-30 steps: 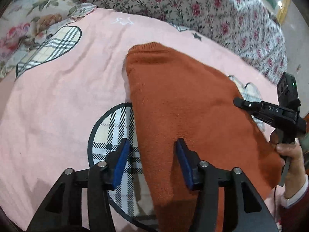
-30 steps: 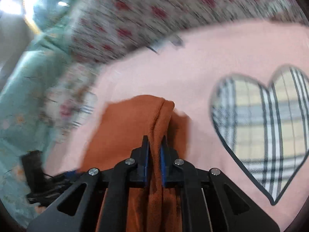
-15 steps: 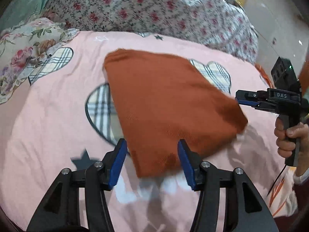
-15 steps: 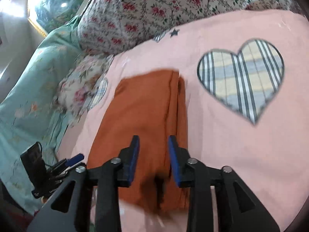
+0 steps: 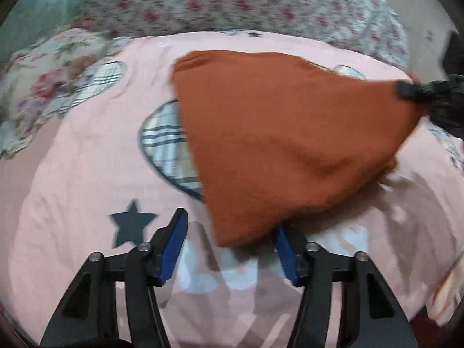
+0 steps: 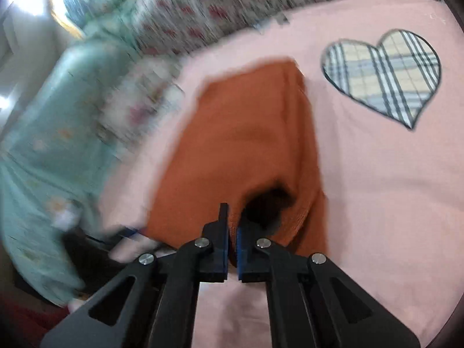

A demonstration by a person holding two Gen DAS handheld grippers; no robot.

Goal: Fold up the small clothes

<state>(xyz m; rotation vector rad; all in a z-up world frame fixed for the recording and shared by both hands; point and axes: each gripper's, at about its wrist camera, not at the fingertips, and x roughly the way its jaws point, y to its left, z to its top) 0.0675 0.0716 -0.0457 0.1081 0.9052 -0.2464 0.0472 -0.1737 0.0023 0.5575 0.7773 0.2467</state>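
A folded orange knit garment [image 5: 275, 133] lies on the pink bedsheet [image 5: 72, 203]. Its right corner is pulled up and taut. In the left wrist view my left gripper [image 5: 230, 223] has its jaws wide apart and closing. The garment's near corner hangs between them and drapes over the right fingertip [image 5: 285, 249]. The pads do not press it. My right gripper [image 6: 232, 217] is shut on the garment's near edge [image 6: 246, 145]. From the left wrist view that gripper [image 5: 406, 90] pinches the garment's far right corner.
A floral quilt [image 5: 246, 3] runs along the back and a floral pillow [image 5: 43, 87] lies at the left. A teal blanket [image 6: 43, 145] is beside the bed in the right wrist view. Plaid hearts [image 6: 385, 75] and a dark star [image 5: 132, 224] are printed on the sheet.
The right gripper opened off the garment, then shut again on its near edge. The left gripper drew back until the garment's near corner sat between its jaws. The garment's right corner is now lifted.
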